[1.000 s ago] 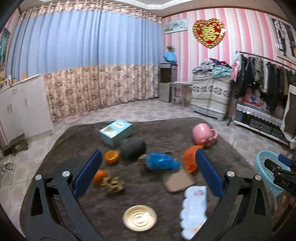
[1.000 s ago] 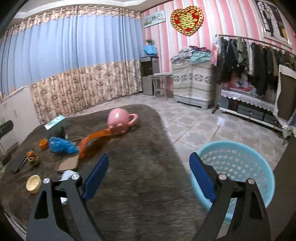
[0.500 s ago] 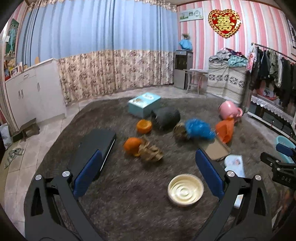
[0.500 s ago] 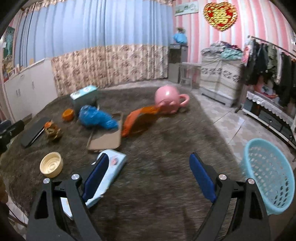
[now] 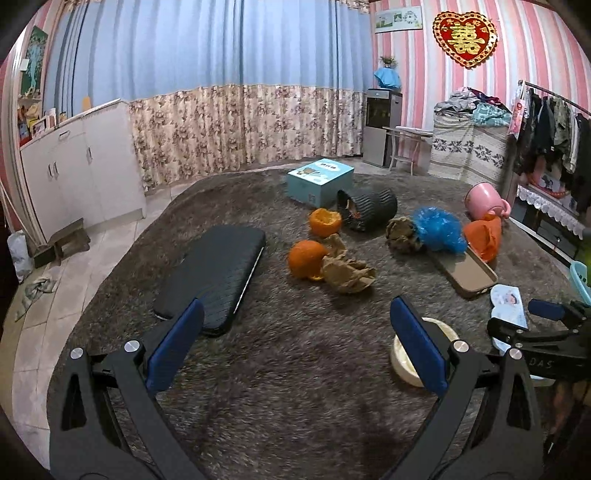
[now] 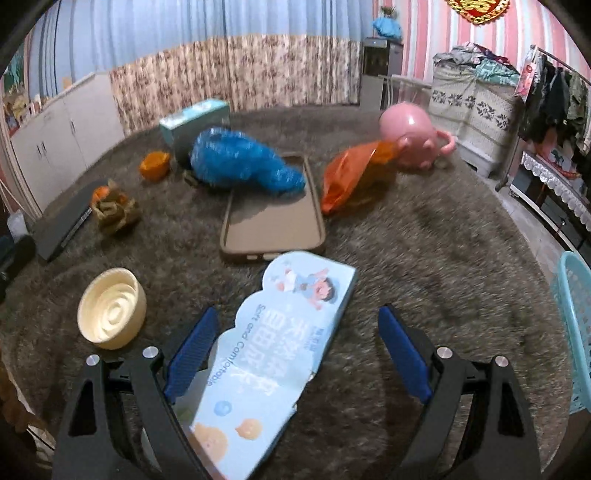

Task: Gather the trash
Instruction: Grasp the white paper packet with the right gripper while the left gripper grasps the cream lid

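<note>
Readable writing is scarce. The pale blue card pack on the rug bears "Soft and Comfortable" along its scalloped edge, large characters I cannot read, and a cartoon child at its far end. The teal box has a printed lid, too small to read. A red and gold heart plaque hangs on the striped wall with one gold character. In the left view, the body of the right gripper shows the letters "DAS".

Left gripper: jaws wide apart, nothing between them, held over bare rug. To its left lies a black case; beyond its tips sit an orange peel touching crumpled brown paper, with a second peel further back beside a dark ribbed cup on its side. The cream lid lies partly hidden behind the right finger.

Right gripper: jaws wide apart, straddling the pack; the left pad stands just beside the pack's edge, contact not certain, the right pad well clear. Nothing is clamped.

Trash, left to right in the right view: peel and paper, blue bag resting on the far end of the brown phone case, orange bag touching the pink pot.

Room: the rug's right half is open. The teal basket stands at the rug's right edge, on the tiles.
</note>
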### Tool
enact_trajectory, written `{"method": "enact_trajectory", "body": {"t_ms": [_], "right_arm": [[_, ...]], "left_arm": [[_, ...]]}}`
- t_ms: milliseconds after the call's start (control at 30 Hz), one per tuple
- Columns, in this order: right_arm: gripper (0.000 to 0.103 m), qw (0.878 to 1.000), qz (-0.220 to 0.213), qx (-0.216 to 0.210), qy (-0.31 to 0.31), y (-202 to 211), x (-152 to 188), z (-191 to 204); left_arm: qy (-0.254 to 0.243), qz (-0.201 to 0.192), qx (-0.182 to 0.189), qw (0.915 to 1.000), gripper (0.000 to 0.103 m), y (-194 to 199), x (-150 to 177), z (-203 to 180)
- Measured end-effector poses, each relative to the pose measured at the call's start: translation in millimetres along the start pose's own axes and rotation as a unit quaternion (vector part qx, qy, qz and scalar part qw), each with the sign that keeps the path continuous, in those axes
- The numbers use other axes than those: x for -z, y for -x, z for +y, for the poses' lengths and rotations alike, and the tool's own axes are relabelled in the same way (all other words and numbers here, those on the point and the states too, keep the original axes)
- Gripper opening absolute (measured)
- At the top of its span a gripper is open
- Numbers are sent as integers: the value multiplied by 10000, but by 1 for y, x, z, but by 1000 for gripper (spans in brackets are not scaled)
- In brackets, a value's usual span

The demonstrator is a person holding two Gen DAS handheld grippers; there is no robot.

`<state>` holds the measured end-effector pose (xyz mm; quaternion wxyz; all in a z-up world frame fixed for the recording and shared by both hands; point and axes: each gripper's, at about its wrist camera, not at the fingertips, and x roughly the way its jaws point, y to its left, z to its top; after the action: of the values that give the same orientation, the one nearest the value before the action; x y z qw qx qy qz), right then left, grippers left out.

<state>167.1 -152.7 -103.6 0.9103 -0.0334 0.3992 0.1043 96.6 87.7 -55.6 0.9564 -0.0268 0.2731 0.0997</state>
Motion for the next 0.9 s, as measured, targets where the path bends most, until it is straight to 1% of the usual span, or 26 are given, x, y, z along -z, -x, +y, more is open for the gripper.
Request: {"method": "enact_trajectory", "body": {"t_ms": [33,67,100,133,167,200,267,367,533,600,700,833,900], "right_arm": [[85,10000,36,-69,-23,-1,1,-1],[76,9999,49,-154,-44,-1,1,-2],[71,9996,80,-274,-62,-2,1,-4],[66,9995,79,-287,-45,-2,1,-4],[57,9996,51,-274,16,-1,2,-5],[54,9996,32,-279,49,1,2,-6],[38,9993,-25,-379,-2,5,0,-13],[27,9985,-118,-528,-115,13,-2,-25],[20,9976,-242,-634,-130,19,-3,-33],[18,9975,-360,-597,-106,25,-5,-37],[14,9969,-520,-553,-200,35,-8,-48],[11,9953,-646,-534,-485,42,-9,-71],[10,9945,-697,-520,-587,45,-9,-80]], "left_arm": [[18,22,2,10000,97,-1,1,1],[48,53,13,10000,97,-3,2,2],[80,87,28,9999,97,-5,3,1],[101,117,50,9999,97,-6,4,1],[123,152,80,9998,97,-8,5,0],[136,192,123,9996,97,-9,7,-2],[107,244,182,9995,97,-11,10,-9],[19,319,270,9991,97,-13,13,-20],[-105,543,525,9971,97,-18,20,-44],[-195,607,633,9960,97,-20,22,-54],[-351,685,688,9947,97,-24,24,-67],[-316,875,830,9922,97,-36,22,-78],[-266,970,844,9913,96,-42,21,-83]]}}
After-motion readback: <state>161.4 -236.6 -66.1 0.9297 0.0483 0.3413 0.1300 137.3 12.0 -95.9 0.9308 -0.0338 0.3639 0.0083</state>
